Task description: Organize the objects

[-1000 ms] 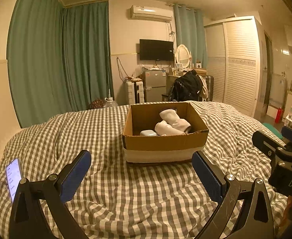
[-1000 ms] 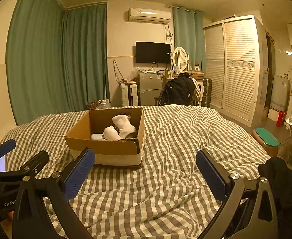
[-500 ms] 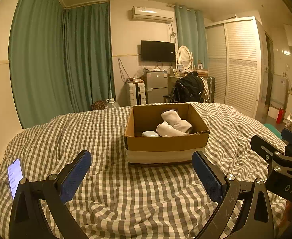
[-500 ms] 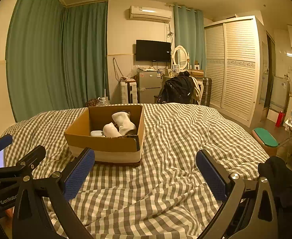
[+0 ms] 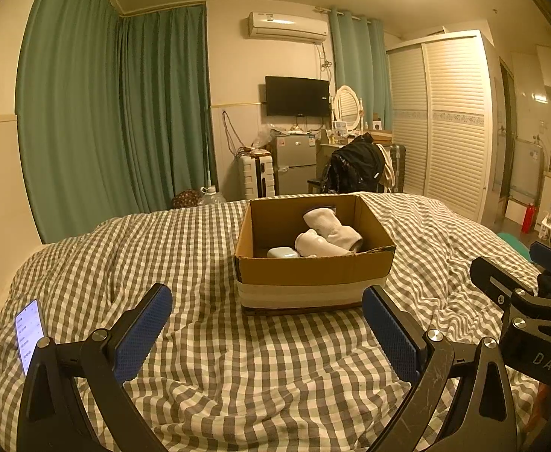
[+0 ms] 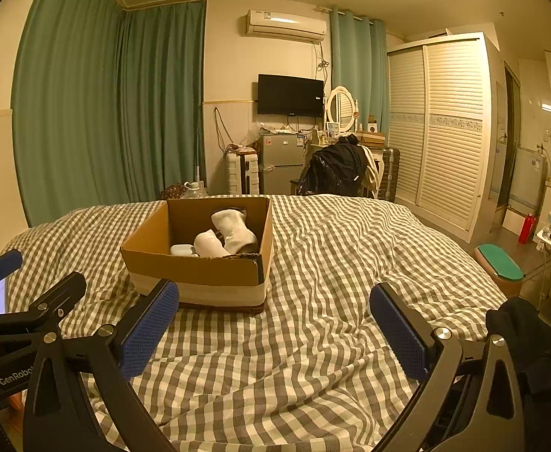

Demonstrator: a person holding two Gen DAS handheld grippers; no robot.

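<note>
A matt brown cardboard box (image 5: 315,269) holding soft white knitted socks (image 5: 332,226) is set on a rumpled checked cloth bedcover (image 5: 207,358), and blue dimpled pads are borne on the matt black left claw (image 5: 268,333).

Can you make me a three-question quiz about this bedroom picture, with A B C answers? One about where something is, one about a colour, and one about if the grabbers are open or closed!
1. Where are the white socks?
A. on the checked blanket
B. inside the cardboard box
C. on the floor

2. What colour are the curtains?
A. green
B. red
C. white

3. How are the left gripper and the right gripper?
A. both shut
B. one shut on a sock
C. both open and empty

Answers: 1 B, the socks lie in the box beside a small pale case. 2 A, the curtains along the wall are green. 3 C, each gripper's blue pads stand wide apart with only the checked blanket between them.
</note>
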